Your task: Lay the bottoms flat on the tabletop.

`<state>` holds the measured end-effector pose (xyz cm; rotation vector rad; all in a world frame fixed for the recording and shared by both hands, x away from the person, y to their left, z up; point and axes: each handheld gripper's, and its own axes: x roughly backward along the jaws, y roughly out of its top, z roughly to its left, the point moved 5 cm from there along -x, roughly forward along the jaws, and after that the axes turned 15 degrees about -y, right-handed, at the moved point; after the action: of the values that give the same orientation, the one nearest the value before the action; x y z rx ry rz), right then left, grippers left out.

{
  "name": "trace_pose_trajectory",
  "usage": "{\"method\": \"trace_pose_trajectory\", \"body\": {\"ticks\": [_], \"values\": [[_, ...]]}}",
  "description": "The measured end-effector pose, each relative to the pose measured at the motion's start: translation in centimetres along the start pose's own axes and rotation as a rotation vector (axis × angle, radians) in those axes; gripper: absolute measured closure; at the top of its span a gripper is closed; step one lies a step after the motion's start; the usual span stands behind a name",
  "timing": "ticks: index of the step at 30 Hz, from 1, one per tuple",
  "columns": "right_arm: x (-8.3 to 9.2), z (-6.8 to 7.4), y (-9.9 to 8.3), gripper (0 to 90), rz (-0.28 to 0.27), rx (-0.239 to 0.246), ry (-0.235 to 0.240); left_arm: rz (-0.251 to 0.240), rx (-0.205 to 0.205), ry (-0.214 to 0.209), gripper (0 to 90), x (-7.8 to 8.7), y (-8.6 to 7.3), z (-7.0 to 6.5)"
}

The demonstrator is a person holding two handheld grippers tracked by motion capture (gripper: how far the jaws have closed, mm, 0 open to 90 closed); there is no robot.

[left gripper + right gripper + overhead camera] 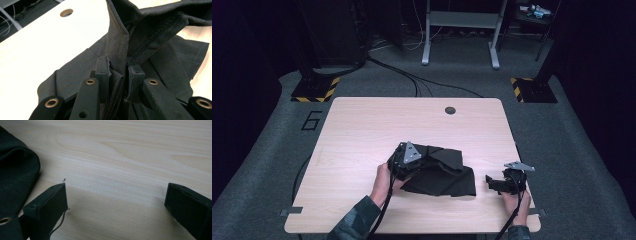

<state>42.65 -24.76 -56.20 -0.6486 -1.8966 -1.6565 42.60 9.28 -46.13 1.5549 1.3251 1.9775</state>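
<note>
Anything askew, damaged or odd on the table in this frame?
Nothing damaged or spilled. The dark cloth lies rumpled, one seamed fold pulled up and pinched in the left tongs. A loose thread hangs from a pad of the open right tongs, which sit over bare table.

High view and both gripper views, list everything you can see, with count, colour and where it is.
garment: one, black, crumpled, near middle of the table, one fold pinched up.
table: one, light wood, centre of the room.
cable hole: one, dark, far side of the tabletop.
floor marking 6: one, black, carpet left of the table.
striped stand bases: two, yellow and black, beyond the far corners.
grey frame: one, light grey, far background.
left tool: one, black, shut on the garment fold.
right tool: one, black, open over bare tabletop, right of the garment.
</note>
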Motion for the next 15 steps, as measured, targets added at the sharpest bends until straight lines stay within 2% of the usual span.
{"method": "trace_pose_trajectory", "body": {"ticks": [15], "values": [[0.0,0.0,0.0,3.8,-0.001,0.003,-0.002,-0.055,0.031,0.064,75.7,2.8,0.2,2.2]]}}
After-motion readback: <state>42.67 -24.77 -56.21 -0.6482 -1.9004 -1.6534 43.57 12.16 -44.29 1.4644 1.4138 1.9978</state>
